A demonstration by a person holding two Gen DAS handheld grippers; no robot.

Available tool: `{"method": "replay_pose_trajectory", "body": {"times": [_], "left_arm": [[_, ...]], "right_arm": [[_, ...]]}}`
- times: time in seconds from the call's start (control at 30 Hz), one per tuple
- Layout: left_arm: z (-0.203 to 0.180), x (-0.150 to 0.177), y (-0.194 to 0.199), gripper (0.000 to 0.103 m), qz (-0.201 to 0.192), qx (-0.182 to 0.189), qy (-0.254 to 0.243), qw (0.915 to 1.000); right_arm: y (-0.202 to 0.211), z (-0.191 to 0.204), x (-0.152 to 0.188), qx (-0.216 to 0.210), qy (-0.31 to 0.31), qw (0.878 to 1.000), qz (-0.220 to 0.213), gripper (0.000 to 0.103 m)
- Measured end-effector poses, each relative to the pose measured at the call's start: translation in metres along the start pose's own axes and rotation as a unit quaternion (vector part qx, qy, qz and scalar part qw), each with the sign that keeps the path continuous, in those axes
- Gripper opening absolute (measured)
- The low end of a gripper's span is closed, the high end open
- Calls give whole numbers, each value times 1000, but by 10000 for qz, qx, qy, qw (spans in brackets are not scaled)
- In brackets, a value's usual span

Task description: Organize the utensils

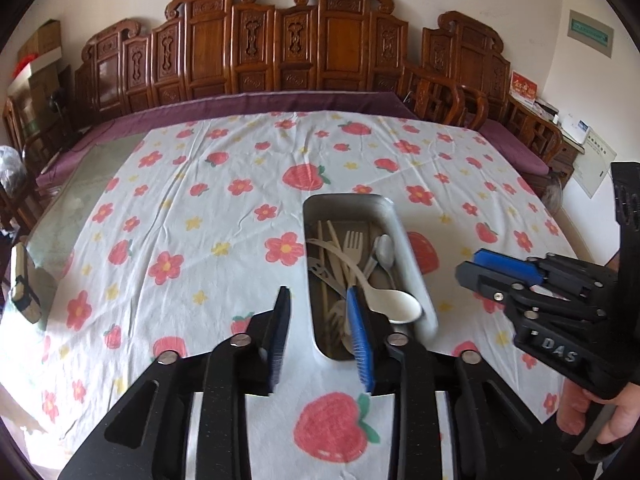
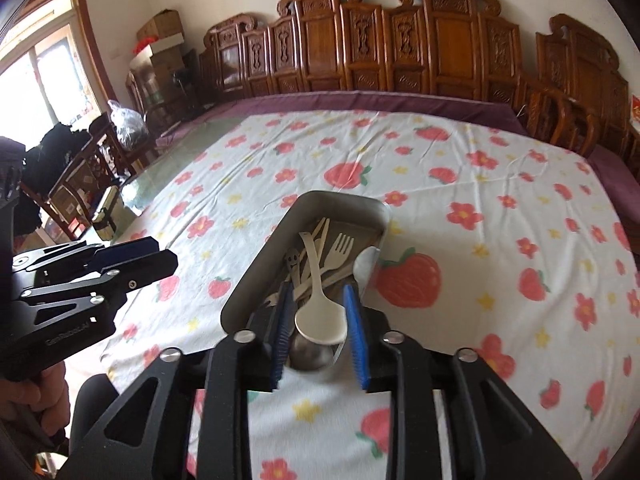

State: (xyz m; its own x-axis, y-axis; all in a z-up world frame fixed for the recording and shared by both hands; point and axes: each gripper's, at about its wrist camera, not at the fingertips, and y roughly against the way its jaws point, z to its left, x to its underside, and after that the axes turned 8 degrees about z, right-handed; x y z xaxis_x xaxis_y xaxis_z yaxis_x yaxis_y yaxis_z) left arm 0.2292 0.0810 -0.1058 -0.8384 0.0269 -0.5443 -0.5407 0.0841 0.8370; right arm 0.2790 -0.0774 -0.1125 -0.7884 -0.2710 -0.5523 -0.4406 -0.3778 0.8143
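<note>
A metal tray (image 1: 404, 240) stands on the strawberry-print cloth and holds several utensils. Among them are a cream spoon (image 1: 398, 304), a cream fork (image 1: 353, 242), a steel spoon (image 1: 385, 254) and a steel knife with a smiley cut-out (image 1: 322, 272). My left gripper (image 1: 318, 298) hovers open over the tray's near left rim, nothing between its pads. My right gripper (image 1: 470, 272) hangs to the right of the tray. In the right wrist view the right gripper (image 2: 318, 290) is open above the tray (image 2: 256, 268). The cream spoon (image 2: 320, 320) lies below its fingers, not gripped. The left gripper (image 2: 160, 260) shows at the left.
The flowered cloth (image 1: 200, 208) covers most of a glass table with a purple border (image 1: 256, 102). Carved wooden chairs (image 1: 280, 40) line the far side. A small box (image 1: 24, 284) sits at the left edge. A person's hand (image 1: 612, 420) holds the right gripper's handle.
</note>
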Motion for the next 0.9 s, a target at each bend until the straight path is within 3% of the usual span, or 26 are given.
{"method": "replay_pose_trajectory", "body": {"times": [0.1,0.13,0.17,0.2,0.33,0.9], "left_arm": [[-11,8,12,53,-82,-45,-55,9999],[-14,11,17,58,-115,-31,-41,9999],[-16,13,21,71,-144,-29,-30,9999],[-19,16,25,79,-199,-39,-25,9998],[-32,29,41,92,-366,-157,-63,9992],[-77,80,117,95,-914,-97,-45,9958]], "right_arm": [[23,-4,12,178,-6,9997,-166,55],[31,-7,18,253,-26,9994,-230,67],[37,-8,22,297,-48,9991,-282,76],[44,-11,26,339,-80,9988,-335,80],[67,-19,46,451,-194,9976,-496,98],[179,-4,116,828,-259,9873,-1330,100]]}}
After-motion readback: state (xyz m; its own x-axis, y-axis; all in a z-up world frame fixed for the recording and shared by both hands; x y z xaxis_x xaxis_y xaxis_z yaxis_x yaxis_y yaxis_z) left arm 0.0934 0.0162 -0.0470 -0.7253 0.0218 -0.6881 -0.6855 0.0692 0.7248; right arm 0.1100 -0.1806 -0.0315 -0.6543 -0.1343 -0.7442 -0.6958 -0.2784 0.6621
